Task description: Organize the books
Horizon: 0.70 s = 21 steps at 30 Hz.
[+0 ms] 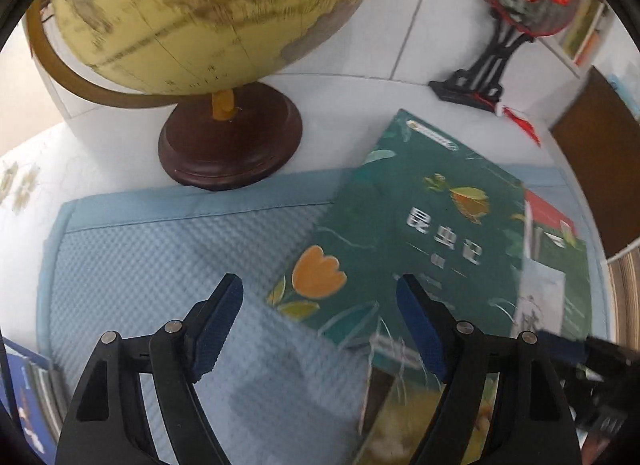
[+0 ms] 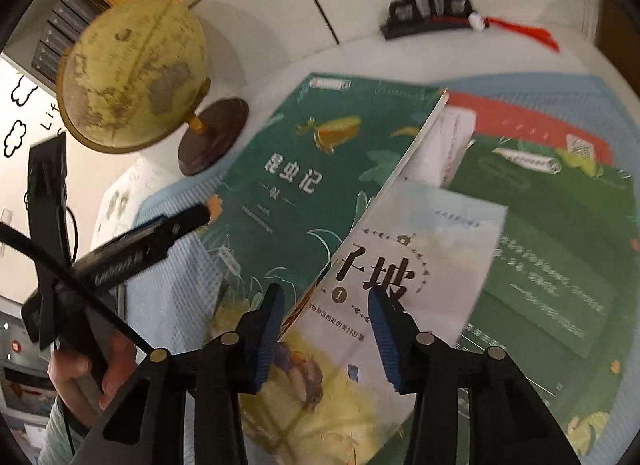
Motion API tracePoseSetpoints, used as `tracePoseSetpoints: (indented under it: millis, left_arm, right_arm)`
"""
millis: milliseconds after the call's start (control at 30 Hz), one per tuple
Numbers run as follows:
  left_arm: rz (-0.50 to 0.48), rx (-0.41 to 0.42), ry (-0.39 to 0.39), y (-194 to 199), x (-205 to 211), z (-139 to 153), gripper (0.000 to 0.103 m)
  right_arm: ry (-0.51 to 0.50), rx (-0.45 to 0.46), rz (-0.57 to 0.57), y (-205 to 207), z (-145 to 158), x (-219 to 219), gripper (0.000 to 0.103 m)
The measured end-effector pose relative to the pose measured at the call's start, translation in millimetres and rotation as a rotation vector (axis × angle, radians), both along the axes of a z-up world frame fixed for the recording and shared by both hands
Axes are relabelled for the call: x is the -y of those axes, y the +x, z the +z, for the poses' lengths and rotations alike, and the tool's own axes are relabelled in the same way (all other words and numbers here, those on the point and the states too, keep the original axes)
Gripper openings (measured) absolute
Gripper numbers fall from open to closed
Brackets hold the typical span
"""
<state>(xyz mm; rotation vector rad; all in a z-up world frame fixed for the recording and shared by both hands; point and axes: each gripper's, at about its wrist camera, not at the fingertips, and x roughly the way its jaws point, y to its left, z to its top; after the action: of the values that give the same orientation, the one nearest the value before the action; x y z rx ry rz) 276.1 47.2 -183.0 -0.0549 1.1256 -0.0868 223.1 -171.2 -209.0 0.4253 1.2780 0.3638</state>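
left gripper (image 1: 320, 305): fingers wide, nothing held, over blue mat (image 1: 160, 257)
right gripper (image 2: 326, 317): fingers narrow, empty, above pale book (image 2: 420, 249)

green book (image 1: 420, 225), blue mat (image 1: 168, 249), globe (image 1: 208, 17)

Dark green book (image 1: 420, 225) bears an orange tulip; pale book (image 2: 384, 285) has black characters; mat (image 1: 160, 265) is light blue, waffle-textured; globe (image 1: 200, 13) is yellow.

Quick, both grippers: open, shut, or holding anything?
Left gripper: open, empty, above the dark green paperback book.
Right gripper: open, empty, above the pale illustrated book.
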Motion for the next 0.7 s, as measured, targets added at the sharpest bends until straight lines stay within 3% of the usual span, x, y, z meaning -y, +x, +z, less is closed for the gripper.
tracePoseSetpoints:
  millis: [167, 300, 500, 700]
  left_arm:
    - [0.000, -0.057, -0.050, 11, 3, -21, 0.077]
    - [-0.028, -0.066, -0.099, 2, 5, -17, 0.077]
    - [-0.099, -0.088, -0.246, -43, 10, 3, 0.076]
    - [-0.195, -0.128, -0.272, -96, 49, 5, 0.076]
  right_arm:
    - [0.011, 0.011, 0.029, 10, -8, -10, 0.039]
    - [-0.005, 0.023, 0.047, 16, -9, -15, 0.038]
    - [-0.013, 0.014, 0.047, -2, -7, 6, 0.038]
    - [-0.064, 0.021, 0.080, -49, 3, 35, 0.038]
